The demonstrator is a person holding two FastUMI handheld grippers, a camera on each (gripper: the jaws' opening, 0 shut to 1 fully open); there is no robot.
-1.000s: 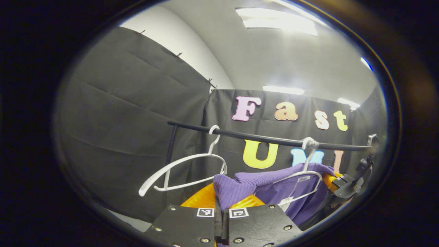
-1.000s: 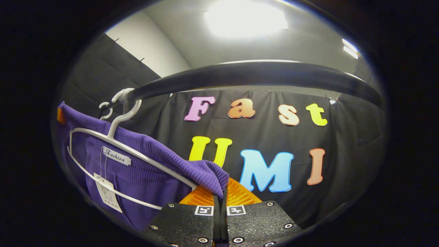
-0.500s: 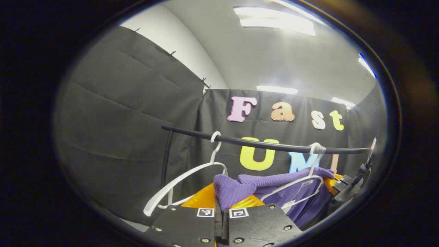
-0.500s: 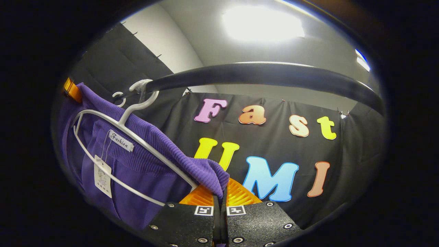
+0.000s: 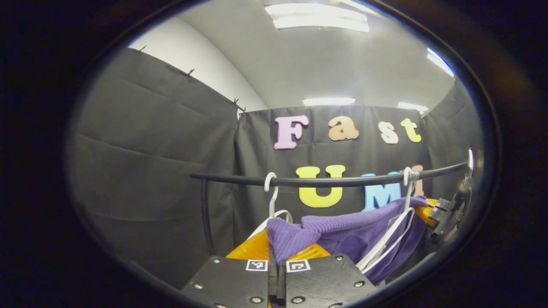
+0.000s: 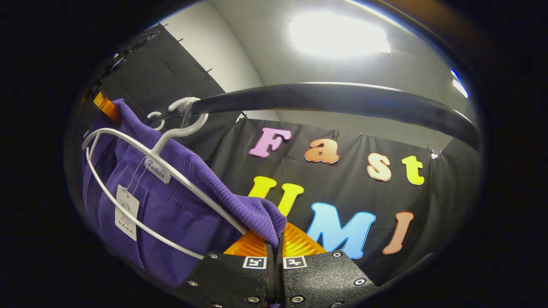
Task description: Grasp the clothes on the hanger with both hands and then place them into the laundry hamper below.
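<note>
Left gripper view: an empty white hanger [image 5: 271, 194] is seen on the black rail [image 5: 325, 181]. Right of it, the purple garment [image 5: 355, 233] is draped on a second hanger [image 5: 400, 226] — one corner is clamped by the left tool [image 5: 277, 256], its jaws pressed together on the knit. In the right gripper view, the opposite corner is pinched by the right tool [image 6: 274, 252], below the rail.

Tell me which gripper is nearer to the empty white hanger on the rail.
Left. The left gripper grips the purple garment right beside the empty hanger; the right gripper grips its far end, beyond the second hanger.
</note>
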